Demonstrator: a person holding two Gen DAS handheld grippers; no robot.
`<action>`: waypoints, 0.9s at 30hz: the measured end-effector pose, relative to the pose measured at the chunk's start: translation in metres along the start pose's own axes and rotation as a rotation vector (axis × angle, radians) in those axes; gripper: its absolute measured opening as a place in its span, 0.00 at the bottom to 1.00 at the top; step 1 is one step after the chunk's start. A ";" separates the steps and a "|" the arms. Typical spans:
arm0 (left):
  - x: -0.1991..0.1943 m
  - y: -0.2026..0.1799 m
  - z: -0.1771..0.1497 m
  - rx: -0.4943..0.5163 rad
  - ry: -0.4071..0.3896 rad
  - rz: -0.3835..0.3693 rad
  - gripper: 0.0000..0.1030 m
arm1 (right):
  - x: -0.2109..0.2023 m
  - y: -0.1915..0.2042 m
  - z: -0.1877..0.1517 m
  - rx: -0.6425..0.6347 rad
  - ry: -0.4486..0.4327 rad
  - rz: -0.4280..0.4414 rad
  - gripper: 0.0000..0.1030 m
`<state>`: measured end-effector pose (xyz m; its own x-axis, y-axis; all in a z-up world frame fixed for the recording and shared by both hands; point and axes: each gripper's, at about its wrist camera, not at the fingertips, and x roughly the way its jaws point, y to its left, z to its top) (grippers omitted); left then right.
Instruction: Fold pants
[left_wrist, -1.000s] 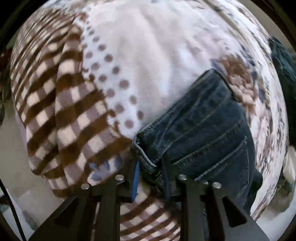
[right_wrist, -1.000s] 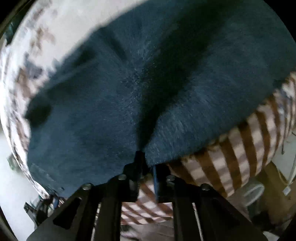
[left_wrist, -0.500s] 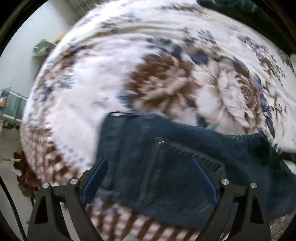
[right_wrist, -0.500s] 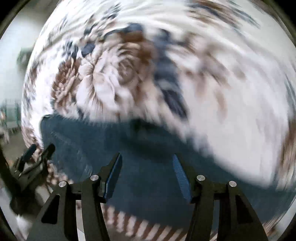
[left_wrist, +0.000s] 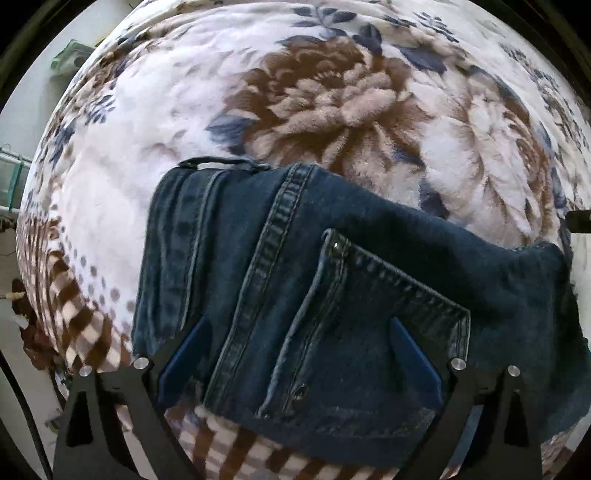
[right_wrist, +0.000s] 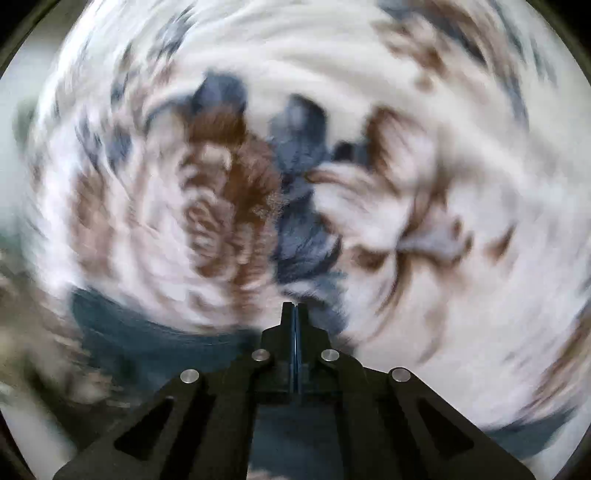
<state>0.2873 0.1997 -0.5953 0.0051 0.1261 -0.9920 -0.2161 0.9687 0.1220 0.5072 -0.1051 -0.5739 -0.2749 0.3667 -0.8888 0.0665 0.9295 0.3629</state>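
Between the wide-spread fingers of the left gripper (left_wrist: 297, 349), from 6 o'clock up toward the centre of the left wrist view, lie the folded pants (left_wrist: 332, 295), dark denim with a back pocket (left_wrist: 369, 332) uppermost, resting on the floral blanket (left_wrist: 332, 92). Neither finger touches the cloth visibly. Only the left view shows stitching sharply; the right wrist view is smeared by blur, with the right gripper (right_wrist: 295, 310) pressed together on nothing and the pants (right_wrist: 155, 339) a dark band at 8 o'clock.

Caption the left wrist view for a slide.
Open left gripper hovers over folded jeans on a floral blanket.
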 end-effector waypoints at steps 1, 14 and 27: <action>-0.004 0.000 -0.002 -0.003 -0.003 -0.005 0.96 | -0.007 0.000 -0.001 -0.004 0.003 0.045 0.05; -0.060 -0.030 -0.016 0.046 -0.114 -0.031 0.96 | -0.011 -0.050 -0.093 0.199 -0.152 0.034 0.30; -0.098 -0.220 -0.098 0.356 -0.081 -0.154 0.96 | -0.094 -0.305 -0.385 0.898 -0.586 0.110 0.81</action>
<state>0.2385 -0.0469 -0.5280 0.0907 -0.0235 -0.9956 0.1452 0.9894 -0.0101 0.1432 -0.4385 -0.4926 0.2613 0.1905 -0.9463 0.8083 0.4927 0.3224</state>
